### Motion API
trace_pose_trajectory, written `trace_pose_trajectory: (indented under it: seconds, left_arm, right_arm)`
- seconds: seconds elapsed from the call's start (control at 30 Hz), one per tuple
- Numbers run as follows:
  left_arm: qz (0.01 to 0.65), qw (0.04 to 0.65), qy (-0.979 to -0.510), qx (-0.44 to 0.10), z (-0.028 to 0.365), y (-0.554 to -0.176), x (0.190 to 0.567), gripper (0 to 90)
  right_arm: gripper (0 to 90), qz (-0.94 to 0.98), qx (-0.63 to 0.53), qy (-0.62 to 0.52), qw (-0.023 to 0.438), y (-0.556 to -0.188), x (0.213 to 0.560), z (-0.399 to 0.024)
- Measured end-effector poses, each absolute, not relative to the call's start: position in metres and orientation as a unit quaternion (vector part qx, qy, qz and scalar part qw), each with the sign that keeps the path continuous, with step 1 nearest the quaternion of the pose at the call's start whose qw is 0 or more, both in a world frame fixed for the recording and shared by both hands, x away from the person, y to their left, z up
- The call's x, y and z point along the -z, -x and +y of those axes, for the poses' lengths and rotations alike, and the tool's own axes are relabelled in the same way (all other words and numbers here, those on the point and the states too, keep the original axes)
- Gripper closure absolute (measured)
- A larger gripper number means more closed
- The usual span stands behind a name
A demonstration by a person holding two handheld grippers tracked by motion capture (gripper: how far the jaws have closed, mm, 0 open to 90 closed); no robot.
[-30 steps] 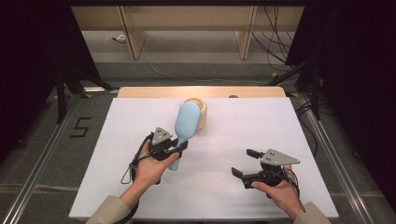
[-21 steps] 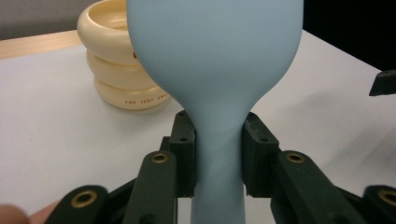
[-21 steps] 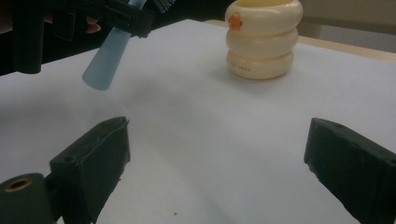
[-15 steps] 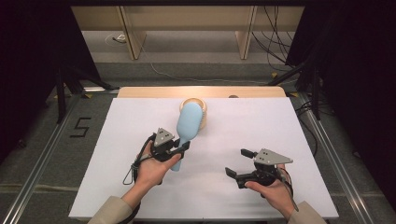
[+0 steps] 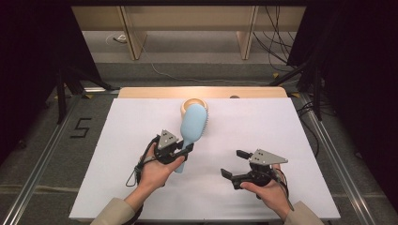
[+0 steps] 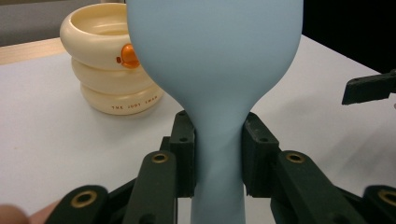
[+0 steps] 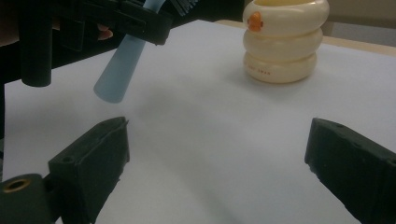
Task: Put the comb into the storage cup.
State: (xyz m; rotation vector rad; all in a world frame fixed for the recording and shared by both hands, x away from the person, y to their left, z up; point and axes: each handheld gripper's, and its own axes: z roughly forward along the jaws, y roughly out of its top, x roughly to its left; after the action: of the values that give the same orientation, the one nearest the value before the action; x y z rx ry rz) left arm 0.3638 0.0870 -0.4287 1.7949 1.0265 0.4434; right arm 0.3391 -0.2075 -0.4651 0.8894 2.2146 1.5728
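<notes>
A light blue hairbrush [image 5: 194,123] is held off the white table, its head tilted toward the far side. My left gripper [image 5: 184,149] is shut on its narrow neck; in the left gripper view the pads [image 6: 184,154] press both sides of the brush [image 6: 215,60]. My right gripper [image 5: 232,163] stands open at the near right, jaws pointing left, nothing between them. In the right gripper view that gripper [image 7: 217,149] faces bare table, with the brush handle end [image 7: 122,65] and the left gripper [image 7: 135,21] up at the left.
A cream ringed holder [image 5: 194,103] with an orange mark stands at the back centre, just behind the brush head [image 6: 107,79] [image 7: 280,42]. The white sheet [image 5: 291,122] covers a wooden table. Dark stands and cables flank the sides.
My right gripper has drifted a little to the left, toward the table's middle. The left gripper and the brush have hardly moved.
</notes>
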Motion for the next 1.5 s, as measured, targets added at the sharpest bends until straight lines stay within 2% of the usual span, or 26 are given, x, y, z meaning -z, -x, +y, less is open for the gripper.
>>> trace_pose_trajectory:
  seconds: [1.5]
  left_arm:
    - [0.406,0.496,-0.746,-0.181,0.074,-0.357,0.431,69.4]
  right_arm:
    - [7.3,0.776,-0.544,-0.295,0.123,-0.343,0.469,-0.172]
